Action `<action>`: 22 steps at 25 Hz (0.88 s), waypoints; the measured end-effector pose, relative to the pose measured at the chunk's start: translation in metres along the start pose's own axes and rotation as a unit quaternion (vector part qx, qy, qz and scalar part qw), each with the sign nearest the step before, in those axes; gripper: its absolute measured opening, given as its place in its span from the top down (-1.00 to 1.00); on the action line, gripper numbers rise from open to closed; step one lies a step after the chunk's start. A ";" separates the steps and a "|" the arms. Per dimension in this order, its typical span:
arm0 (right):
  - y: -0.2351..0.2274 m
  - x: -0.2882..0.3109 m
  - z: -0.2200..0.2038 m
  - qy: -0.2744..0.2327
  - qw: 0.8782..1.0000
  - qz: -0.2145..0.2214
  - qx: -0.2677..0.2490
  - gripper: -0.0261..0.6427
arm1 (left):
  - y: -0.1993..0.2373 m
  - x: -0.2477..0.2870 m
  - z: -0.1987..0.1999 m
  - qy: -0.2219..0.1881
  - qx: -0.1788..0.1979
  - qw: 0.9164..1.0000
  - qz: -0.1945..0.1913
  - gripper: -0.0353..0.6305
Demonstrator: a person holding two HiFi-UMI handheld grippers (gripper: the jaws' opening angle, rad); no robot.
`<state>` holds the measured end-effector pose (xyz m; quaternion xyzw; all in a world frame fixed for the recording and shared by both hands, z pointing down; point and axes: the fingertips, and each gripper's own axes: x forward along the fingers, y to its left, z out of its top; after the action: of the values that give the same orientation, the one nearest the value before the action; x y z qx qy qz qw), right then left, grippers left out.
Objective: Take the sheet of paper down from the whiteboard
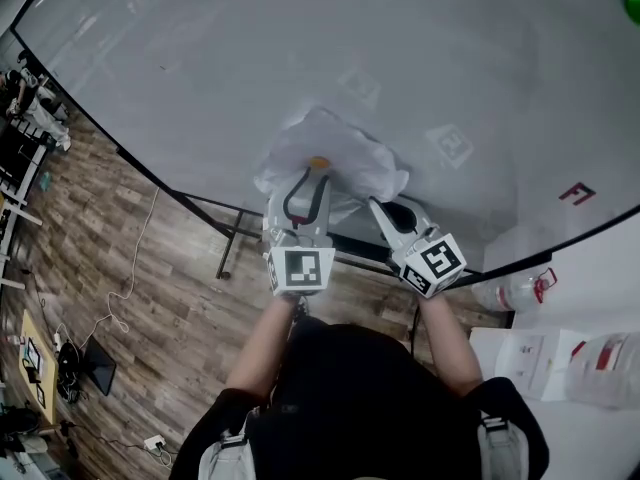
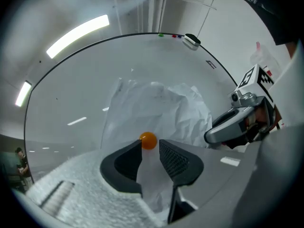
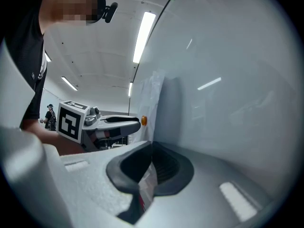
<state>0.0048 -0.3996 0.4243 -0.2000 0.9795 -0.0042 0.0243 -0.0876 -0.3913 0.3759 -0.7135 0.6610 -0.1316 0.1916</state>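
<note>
Your right tool [image 3: 152, 151] was pinching the right edge of the sheet of paper [image 2: 159, 108], probably to keep it from dropping off the whiteboard [image 1: 200, 78]. Your left tool [image 2: 151, 148] stood spread, with the orange magnet [image 2: 147, 140] that pinned the crumpled sheet right at its tips.

A floor of grey-brown wood-grain planks [image 1: 170, 308] fills the lower left of the head view. A thin white cable [image 1: 128, 286] snakes across it towards a white power strip [image 1: 153, 442] near the floor's bottom edge, and a dark flat device [image 1: 97, 365] lies just beside the cable. Cluttered dark racks [image 1: 15, 158] stand along the floor's left edge. At the right, a white surface [image 1: 600, 258] carries a clear plastic bottle with a red handle [image 1: 515, 290] and white cardboard boxes [image 1: 535, 356]. Overhead, long white strip lights [image 2: 78, 33] glow on a pale ceiling [image 3: 95, 56]
</note>
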 end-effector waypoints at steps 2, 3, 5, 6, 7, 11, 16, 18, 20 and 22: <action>0.000 0.001 -0.001 -0.001 1.000 0.001 0.002 0.91 | 0.002 0.004 -0.003 0.002 0.001 1.000 0.008 0.54; -0.001 0.001 -0.001 -0.001 1.000 0.002 0.002 0.91 | 0.003 0.006 -0.005 0.005 0.000 1.000 0.012 0.49; -0.002 0.002 -0.002 -0.001 1.000 0.000 0.001 0.91 | 0.004 0.007 -0.007 0.007 -0.007 1.000 0.017 0.49; -0.002 0.002 -0.002 -0.001 1.000 -0.001 0.000 0.91 | 0.005 0.007 -0.007 0.005 -0.009 1.000 0.019 0.49; -0.002 0.002 -0.002 0.000 1.000 -0.002 0.000 0.91 | 0.005 0.008 -0.006 0.003 -0.011 1.000 0.020 0.49; -0.003 0.002 -0.001 0.000 1.000 -0.001 0.001 0.91 | 0.005 0.010 0.002 -0.007 -0.009 1.000 0.016 0.49; -0.003 0.001 -0.002 0.000 1.000 -0.001 0.002 0.91 | 0.004 0.014 0.001 -0.004 -0.013 1.000 0.012 0.49; -0.003 0.001 -0.002 0.000 1.000 -0.001 0.002 0.91 | 0.005 0.015 0.001 -0.006 -0.013 1.000 0.012 0.49; -0.003 0.002 -0.002 0.000 1.000 -0.001 0.003 0.91 | 0.007 0.015 0.001 -0.007 -0.014 1.000 0.012 0.49; -0.003 0.002 -0.004 0.003 1.000 -0.001 0.003 0.91 | 0.006 0.015 -0.001 -0.004 -0.017 1.000 0.009 0.49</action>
<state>0.0035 -0.4030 0.4277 -0.2004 0.9794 -0.0075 0.0222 -0.0922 -0.4068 0.3732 -0.7114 0.6684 -0.1162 0.1834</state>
